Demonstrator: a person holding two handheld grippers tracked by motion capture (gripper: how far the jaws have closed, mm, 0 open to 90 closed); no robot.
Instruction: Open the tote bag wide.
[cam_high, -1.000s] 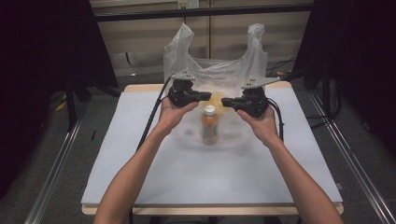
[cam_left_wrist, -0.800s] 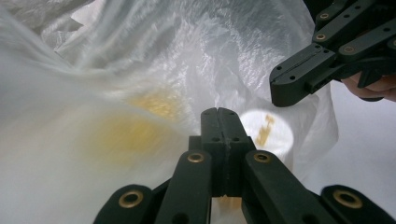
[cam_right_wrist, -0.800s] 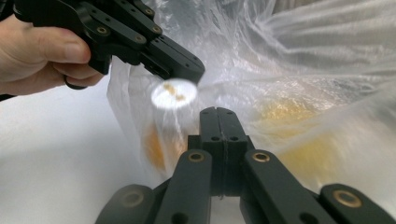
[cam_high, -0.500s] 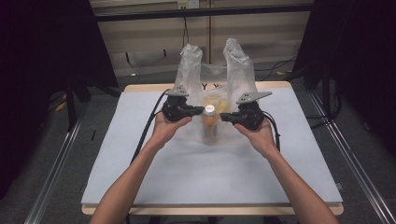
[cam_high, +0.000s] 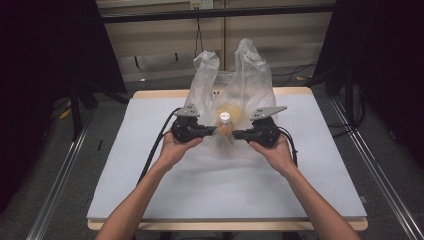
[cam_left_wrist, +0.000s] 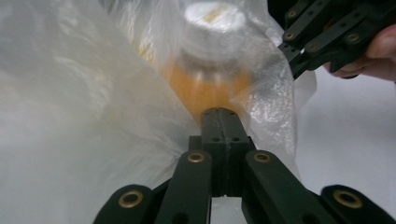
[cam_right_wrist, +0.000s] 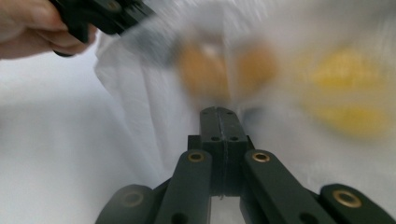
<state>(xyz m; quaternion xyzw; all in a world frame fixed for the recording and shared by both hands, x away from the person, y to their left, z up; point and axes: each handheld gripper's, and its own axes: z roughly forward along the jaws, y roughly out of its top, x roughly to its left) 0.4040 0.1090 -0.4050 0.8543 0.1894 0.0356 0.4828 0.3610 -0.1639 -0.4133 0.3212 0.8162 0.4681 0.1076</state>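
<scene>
We've both tongs, left (cam_high: 212, 131) & right (cam_high: 236, 134), clamped on thin bag (cam_high: 235, 75) film; it may, prob., tear/slip, tipping bottle (cam_high: 225, 125) on surface (cam_high: 150, 180).

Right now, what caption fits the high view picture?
Two hand-held grippers, left and right, pinch a clear plastic bag around an orange bottle on a white table.

We can read no text, label, brand or number on the clear plastic bag (cam_high: 235, 85) or the white-capped orange bottle (cam_high: 225, 125).
</scene>
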